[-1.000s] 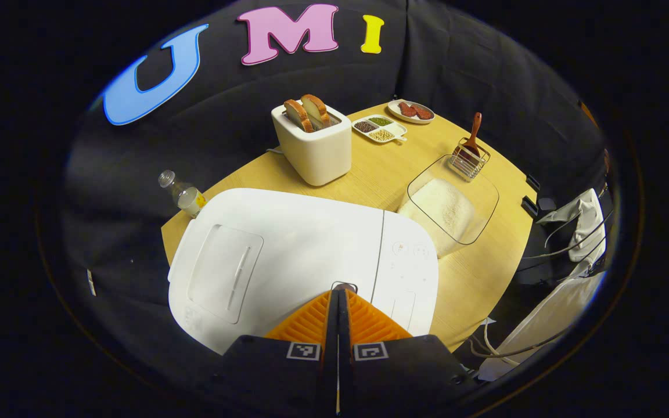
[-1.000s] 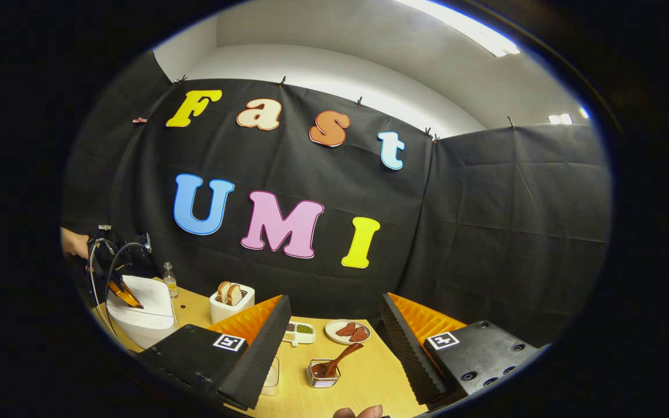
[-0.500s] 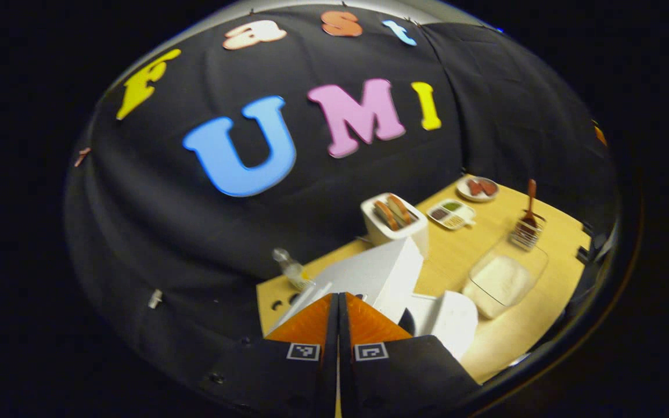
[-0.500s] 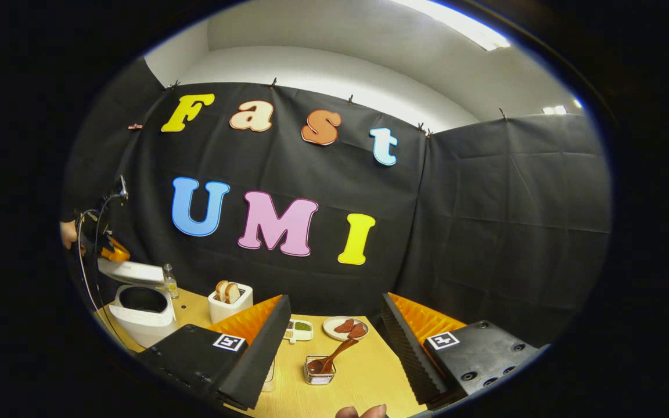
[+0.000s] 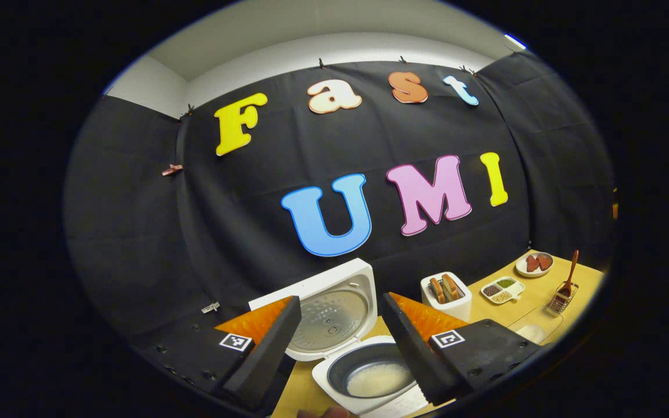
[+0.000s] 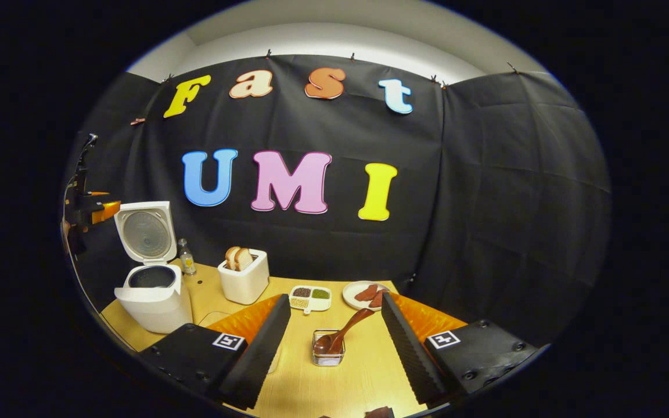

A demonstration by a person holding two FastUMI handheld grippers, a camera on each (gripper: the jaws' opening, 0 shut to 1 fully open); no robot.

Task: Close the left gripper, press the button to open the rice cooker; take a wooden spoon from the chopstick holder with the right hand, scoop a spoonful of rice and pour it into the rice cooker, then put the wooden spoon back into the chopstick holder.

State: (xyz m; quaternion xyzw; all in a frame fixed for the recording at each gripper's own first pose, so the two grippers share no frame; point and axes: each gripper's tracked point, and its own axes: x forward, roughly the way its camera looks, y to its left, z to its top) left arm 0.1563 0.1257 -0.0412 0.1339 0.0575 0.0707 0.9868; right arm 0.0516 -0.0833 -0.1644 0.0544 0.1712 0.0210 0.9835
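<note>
The white rice cooker (image 5: 363,371) stands open, its lid (image 5: 334,310) upright, some rice in the dark inner pot (image 5: 372,377). My left gripper (image 5: 340,331) is open above and in front of it, holding nothing. In the right gripper view the cooker (image 6: 151,290) sits at the table's left, with the left gripper (image 6: 93,209) raised beside the lid. The wooden spoon (image 6: 343,334) leans in the wire chopstick holder (image 6: 328,354), which lies between the fingers of my open right gripper (image 6: 331,342), farther off. In the left gripper view the spoon (image 5: 571,270) and the glass rice dish (image 5: 535,328) are at right.
A white toaster (image 6: 244,276) with bread slices stands mid-table beside a small bottle (image 6: 184,256). A divided dish of beans (image 6: 310,296) and a plate of meat slices (image 6: 366,293) lie at the back. The wooden table (image 6: 311,389) runs toward me.
The cooker lid has swung fully up. My left gripper lifted away from the button and went from shut to open. The right gripper tilted down, so the chopstick holder now lies between its fingers.
</note>
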